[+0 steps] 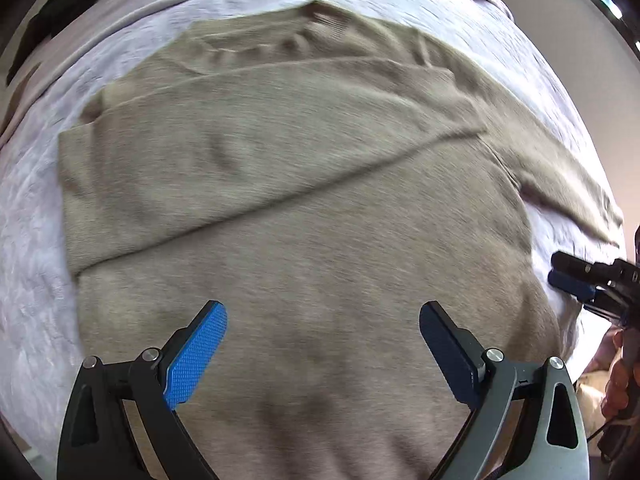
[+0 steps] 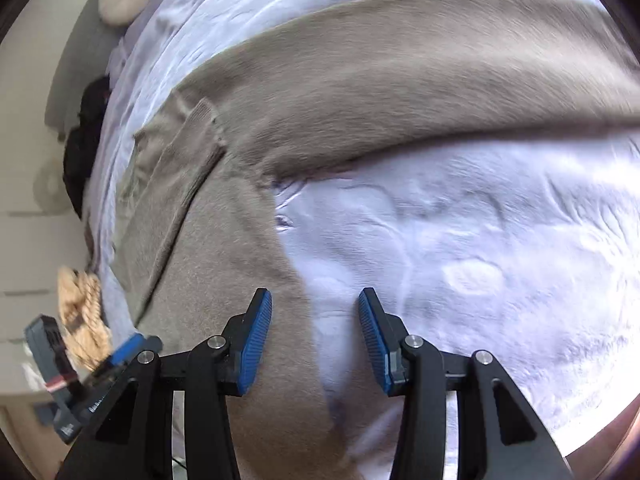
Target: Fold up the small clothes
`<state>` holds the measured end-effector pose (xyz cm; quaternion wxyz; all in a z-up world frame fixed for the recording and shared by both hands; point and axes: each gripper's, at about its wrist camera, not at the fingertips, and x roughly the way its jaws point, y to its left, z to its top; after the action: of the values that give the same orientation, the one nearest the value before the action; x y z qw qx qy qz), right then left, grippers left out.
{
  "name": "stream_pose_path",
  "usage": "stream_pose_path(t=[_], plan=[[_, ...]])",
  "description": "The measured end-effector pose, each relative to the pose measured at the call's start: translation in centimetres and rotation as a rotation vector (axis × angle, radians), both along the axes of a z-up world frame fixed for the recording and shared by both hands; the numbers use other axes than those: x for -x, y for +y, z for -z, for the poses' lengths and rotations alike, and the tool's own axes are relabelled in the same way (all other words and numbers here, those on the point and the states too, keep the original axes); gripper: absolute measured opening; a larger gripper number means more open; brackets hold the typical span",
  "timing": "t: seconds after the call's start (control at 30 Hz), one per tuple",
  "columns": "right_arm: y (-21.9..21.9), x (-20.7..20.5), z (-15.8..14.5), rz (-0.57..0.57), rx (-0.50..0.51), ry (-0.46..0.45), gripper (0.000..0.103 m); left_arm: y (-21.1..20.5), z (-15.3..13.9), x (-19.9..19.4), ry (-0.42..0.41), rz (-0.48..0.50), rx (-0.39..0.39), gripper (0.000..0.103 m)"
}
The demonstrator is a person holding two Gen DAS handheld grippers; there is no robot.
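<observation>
One beige sweater (image 1: 304, 208) is lying spread on the white bedspread (image 2: 480, 260), one sleeve (image 1: 240, 168) already lying folded across its body, the other sleeve (image 2: 400, 72) stretching out sideways from it. The left gripper (image 1: 323, 344) is hovering over the sweater's lower body, jaws wide apart and gripping nothing. The right gripper (image 2: 315, 336) is straddling the sweater's side edge, jaws likewise apart, probably lining up for the unfolded sleeve. No containers are showing anywhere around the sweater.
</observation>
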<state>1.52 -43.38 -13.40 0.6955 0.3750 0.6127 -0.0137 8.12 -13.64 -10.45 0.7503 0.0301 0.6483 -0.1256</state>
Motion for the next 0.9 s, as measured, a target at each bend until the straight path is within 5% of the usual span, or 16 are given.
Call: stream_pose_path(t=[0.37,0.67,0.9], plan=[[-7.3,1.7,0.1,0.238,-0.069,-0.094,0.050,-5.8,1.0,-0.1,0.022,0.053,-0.003,0.098],[-15.1,3.6,1.4,0.583,-0.135,-0.214,0.055,-9.0,1.0,-0.8,0.001,0.047,-0.002,0.098],[-17.0,1.9,1.9,0.621,-0.196,-0.307,0.057,-11.0,1.2,-1.2,-0.018,0.025,0.004,0.098]])
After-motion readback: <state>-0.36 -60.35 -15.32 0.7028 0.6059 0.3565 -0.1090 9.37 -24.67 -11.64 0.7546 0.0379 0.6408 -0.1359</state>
